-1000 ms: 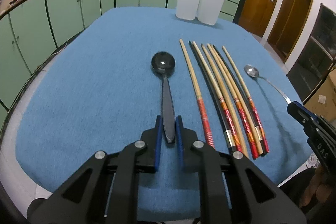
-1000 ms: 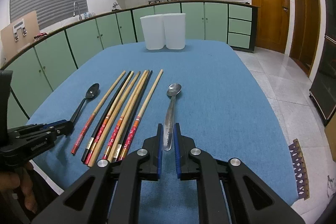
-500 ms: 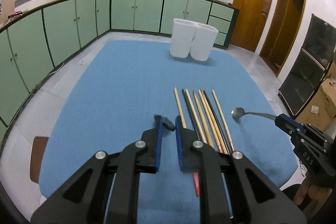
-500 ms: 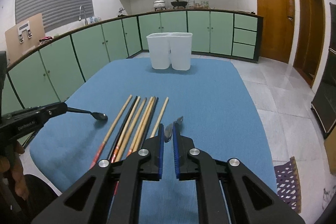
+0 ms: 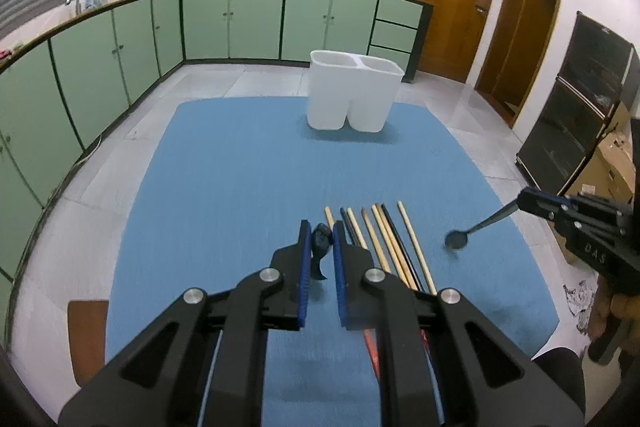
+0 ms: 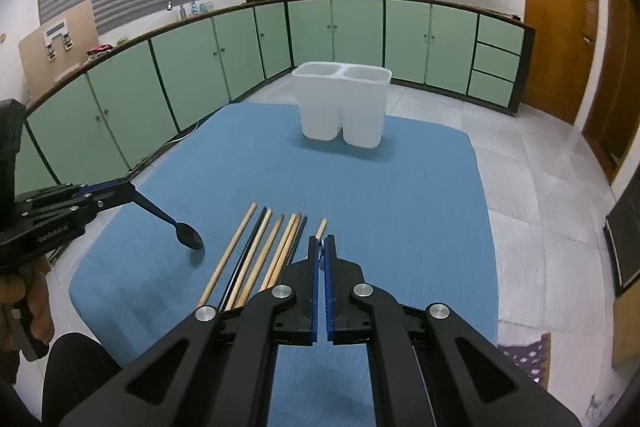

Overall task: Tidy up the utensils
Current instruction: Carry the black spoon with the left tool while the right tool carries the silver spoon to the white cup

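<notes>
Left tongs point(image 5: 319, 247) are clenched on the black spoon point(image 5: 320, 247), lifted above the blue surface point(image 5: 240, 167); chopsticks point(image 5: 384, 239) lie beside. Right view: right tongs point(image 6: 320, 253) grip the metal spoon point(image 6: 321, 247) edge-on, with the white holder point(image 6: 342, 107) standing far behind.

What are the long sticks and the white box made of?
The chopsticks look like wood or bamboo: pale tan and matte, though some are black, maybe lacquered. The white two-compartment holder looks like plastic: smooth, slightly see-through walls with rounded corners.
</notes>
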Motion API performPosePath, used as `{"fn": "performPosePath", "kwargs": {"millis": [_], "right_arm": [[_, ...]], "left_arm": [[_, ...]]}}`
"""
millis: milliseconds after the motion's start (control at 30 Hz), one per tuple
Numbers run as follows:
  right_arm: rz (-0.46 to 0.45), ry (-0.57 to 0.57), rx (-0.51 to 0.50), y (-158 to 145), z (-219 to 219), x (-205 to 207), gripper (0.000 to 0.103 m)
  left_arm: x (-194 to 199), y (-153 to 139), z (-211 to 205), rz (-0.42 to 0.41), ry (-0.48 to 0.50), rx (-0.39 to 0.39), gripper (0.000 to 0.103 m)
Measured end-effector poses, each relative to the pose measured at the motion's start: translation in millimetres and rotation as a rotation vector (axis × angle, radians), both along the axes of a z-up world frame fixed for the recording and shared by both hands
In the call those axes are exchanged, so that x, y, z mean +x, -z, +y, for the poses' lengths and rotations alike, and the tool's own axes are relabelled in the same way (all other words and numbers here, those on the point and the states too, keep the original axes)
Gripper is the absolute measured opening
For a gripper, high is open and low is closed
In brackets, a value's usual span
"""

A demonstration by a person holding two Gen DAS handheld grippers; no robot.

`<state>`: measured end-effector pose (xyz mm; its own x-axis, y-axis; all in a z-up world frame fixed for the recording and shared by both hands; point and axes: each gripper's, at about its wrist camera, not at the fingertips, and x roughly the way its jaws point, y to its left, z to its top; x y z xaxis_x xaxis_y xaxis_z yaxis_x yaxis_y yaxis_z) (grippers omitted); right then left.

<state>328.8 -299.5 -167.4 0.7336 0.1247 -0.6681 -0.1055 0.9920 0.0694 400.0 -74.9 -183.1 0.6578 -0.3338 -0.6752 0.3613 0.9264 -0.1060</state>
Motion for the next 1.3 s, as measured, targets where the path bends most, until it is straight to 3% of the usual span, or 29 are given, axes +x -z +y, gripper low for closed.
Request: {"fn": "performPosePath", "kwargs": {"millis": [167,200,600,933,1100,1300], "right_arm": [[0.008,-0.038,0.02,-18.9,-0.6,11.5,0.002],[0.009,-0.043,0.023,-22.9,-0.7,15.0,0.002],[-0.045,-0.076,0.048,-91.8,-8.6,78.5,0.002],[-0.127,0.004,0.093,-146.5,-31.3,185.4,0.002],[-0.115,0.039,0.067,-126.3,-39.7,234.9,0.002],[-0.056,0.058,0.058,-75.2,-49.1,270.7,0.002]], "left_arm": [[9.4,-17.7,-7.2,-0.014,0.044,-0.017,0.008],[12.6,-22.2,-8.4,-0.02,0.049,-0.018,0.002],[63.0,-78.7,-29.4,-0.113,0.09,-0.052,0.003],[172.8,-134.8,-54.1,-0.163,0.047,-0.198,0.003],[216.8,-121.6,-81.2,-0.162,0.029,-0.161,0.003],[249.0,-67.5,-101.7,-0.097,0.035,-0.09,0.003]]}}
